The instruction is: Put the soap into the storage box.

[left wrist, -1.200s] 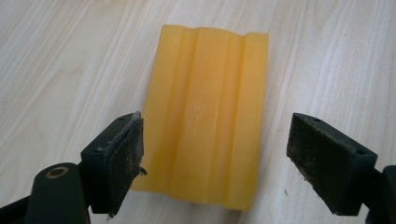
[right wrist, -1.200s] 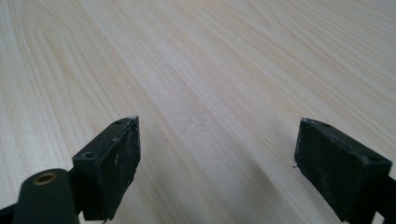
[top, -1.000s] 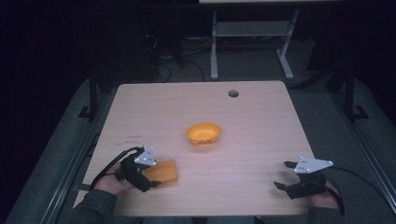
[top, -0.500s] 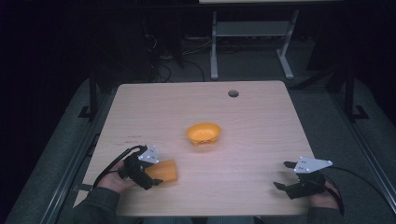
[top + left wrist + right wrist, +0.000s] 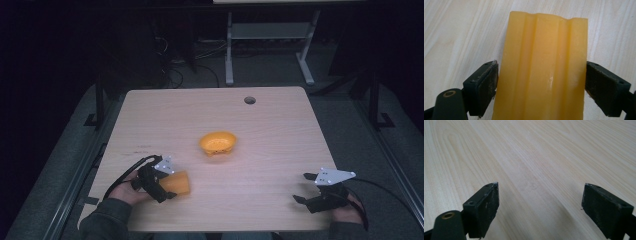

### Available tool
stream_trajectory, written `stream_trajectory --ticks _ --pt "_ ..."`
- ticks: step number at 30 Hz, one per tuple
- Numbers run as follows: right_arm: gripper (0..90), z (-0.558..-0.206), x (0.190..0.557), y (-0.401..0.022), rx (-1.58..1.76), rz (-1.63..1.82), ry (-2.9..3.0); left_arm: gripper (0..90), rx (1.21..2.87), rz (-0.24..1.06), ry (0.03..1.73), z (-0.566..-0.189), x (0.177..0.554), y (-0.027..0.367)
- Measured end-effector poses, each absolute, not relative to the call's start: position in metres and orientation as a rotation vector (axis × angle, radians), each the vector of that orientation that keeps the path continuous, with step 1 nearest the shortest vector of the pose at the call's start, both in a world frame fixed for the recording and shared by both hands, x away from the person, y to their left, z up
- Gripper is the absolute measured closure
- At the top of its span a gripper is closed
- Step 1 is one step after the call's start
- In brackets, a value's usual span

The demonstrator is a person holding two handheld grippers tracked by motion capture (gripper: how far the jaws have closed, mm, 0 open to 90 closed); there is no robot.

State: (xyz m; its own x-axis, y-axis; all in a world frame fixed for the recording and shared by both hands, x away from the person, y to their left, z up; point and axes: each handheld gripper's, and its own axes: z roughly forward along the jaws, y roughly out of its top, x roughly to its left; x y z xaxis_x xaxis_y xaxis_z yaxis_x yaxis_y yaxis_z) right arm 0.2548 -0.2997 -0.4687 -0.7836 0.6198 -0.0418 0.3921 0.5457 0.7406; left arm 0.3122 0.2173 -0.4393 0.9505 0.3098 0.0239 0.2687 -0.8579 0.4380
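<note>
Orange block: a ribbed, waxy orange-yellow piece point(image 5: 541, 72) lying on the table at its near-left part, seen in the high view point(image 5: 177, 183) just beside the person's left hand.
Grip on it: the left tool point(image 5: 541, 82) has its jaws on either side of the block; the left pad looks to be touching its edge, the right pad touching or very nearly so. I read this as pinching the block, though a hairline gap on the right cannot be ruled out.
Block's attitude: long axis runs away from the tool, grooves lengthwise; whether it rests flat on the wood or is slightly raised I cannot tell.
Left tool from above: low over the table point(image 5: 159, 181), cable looping back toward the sleeve.
Orange bowl: a small orange bowl point(image 5: 217, 142) stands near the middle of the table, apart from the block, farther from the person and to the right of it.
Right tool: jaws spread wide with bare wood between them point(image 5: 540, 200); it sits at the near-right part of the table point(image 5: 307, 188), well apart from both block and bowl.
Table: pale wood top point(image 5: 280, 130) with a round cable hole point(image 5: 249, 100) near the far edge.
Step in hand: securing the grasp on the block, judged from the jaws flanking it.
Next move calls for: firm pressure on the smooth sides, then a clean lift; the bowl seems the likely destination, so the carry would go forward and to the right.
Risk: the waxy faces could slip if the squeeze is light.
</note>
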Motion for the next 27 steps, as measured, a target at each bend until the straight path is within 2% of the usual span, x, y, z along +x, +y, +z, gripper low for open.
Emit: stream_trajectory --ticks 27 --pt "14.0 -0.469 0.255 -0.303 0.842 1.088 2.481 20.4 2.679 0.049 0.362 -0.447 0.316 0.210"
